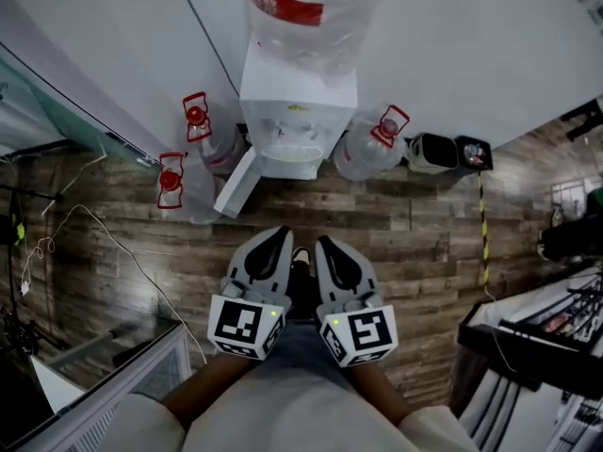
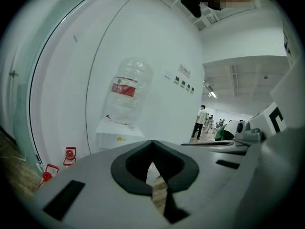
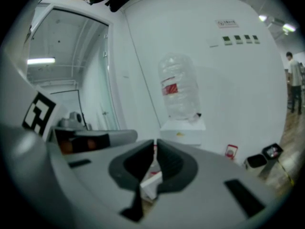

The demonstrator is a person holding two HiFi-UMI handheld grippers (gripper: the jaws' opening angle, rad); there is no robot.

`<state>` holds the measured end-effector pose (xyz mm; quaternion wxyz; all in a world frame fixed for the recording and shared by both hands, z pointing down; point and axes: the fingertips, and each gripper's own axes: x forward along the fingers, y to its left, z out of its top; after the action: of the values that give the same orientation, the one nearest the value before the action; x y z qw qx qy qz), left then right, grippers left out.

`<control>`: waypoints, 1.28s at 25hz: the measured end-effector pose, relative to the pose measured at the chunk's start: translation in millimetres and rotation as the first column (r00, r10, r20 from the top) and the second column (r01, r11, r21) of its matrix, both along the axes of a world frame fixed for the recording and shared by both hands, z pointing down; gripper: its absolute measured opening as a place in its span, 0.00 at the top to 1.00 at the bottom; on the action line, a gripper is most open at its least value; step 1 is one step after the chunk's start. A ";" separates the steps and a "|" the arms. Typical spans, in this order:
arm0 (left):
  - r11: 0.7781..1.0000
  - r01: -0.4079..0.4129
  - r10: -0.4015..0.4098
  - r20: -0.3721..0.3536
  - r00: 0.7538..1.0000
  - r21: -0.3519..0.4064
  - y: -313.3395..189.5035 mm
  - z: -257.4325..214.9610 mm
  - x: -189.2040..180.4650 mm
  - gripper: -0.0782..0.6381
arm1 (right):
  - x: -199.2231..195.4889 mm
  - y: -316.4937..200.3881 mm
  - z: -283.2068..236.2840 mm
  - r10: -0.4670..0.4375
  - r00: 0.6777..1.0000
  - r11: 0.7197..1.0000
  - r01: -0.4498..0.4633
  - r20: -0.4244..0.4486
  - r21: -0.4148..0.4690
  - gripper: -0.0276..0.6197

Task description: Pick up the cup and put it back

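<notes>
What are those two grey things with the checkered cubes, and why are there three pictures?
They are two grabbing tools, a left gripper and a right gripper, that a person holds, one in each hand. One picture comes from a camera on the person's head, looking down. The other two come from cameras riding on the tools. Both pairs of jaws are shut and hold nothing. Ahead, a water dispenser stands by the wall, with spare bottles on the wooden floor. I can't spot a cup.

The grey plastic left gripper and its twin, the right gripper, lie side by side, pointing forward, each with jaws closed together on nothing, forearms behind them.
</notes>
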<state>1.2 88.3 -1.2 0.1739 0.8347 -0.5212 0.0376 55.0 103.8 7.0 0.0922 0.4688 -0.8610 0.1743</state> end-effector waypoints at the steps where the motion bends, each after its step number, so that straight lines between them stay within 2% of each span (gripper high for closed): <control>1: 1.000 0.006 -0.006 0.002 1.000 -0.005 -6.9 1.4 1.7 0.88 | 0.3 -6.1 2.3 -0.008 1.000 1.000 0.008 0.005 -0.007 0.92; 10: 0.997 0.064 -0.063 0.018 0.998 -0.045 -29.8 11.0 -9.2 0.88 | -9.1 -33.3 21.4 -0.068 0.997 0.995 0.070 0.025 -0.072 0.92; 18: 0.998 0.054 -0.055 -0.037 0.998 -0.031 -41.9 8.4 -27.4 0.88 | -29.9 -31.2 19.7 -0.084 0.996 0.994 0.081 -0.027 -0.076 0.92; 23: 0.998 0.053 -0.055 -0.064 0.996 -0.043 -41.0 10.0 -39.0 0.88 | -46.7 -27.2 24.2 -0.078 0.997 0.993 0.075 -0.026 -0.092 0.92; 28: 0.996 0.087 -0.087 -0.112 0.990 -0.004 -54.2 20.4 -43.8 0.88 | -52.1 -41.4 47.3 -0.095 0.995 0.989 0.091 -0.028 -0.117 0.92; 32: 0.997 0.073 -0.073 -0.088 0.993 -0.001 -87.5 48.8 -37.5 0.88 | -44.6 -77.5 74.8 -0.110 0.994 0.990 0.107 -0.028 -0.096 0.92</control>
<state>-36.3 0.8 47.6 0.1971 0.8162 -0.5431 -0.0063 10.5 26.4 81.8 0.1376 0.4192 -0.8745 0.2017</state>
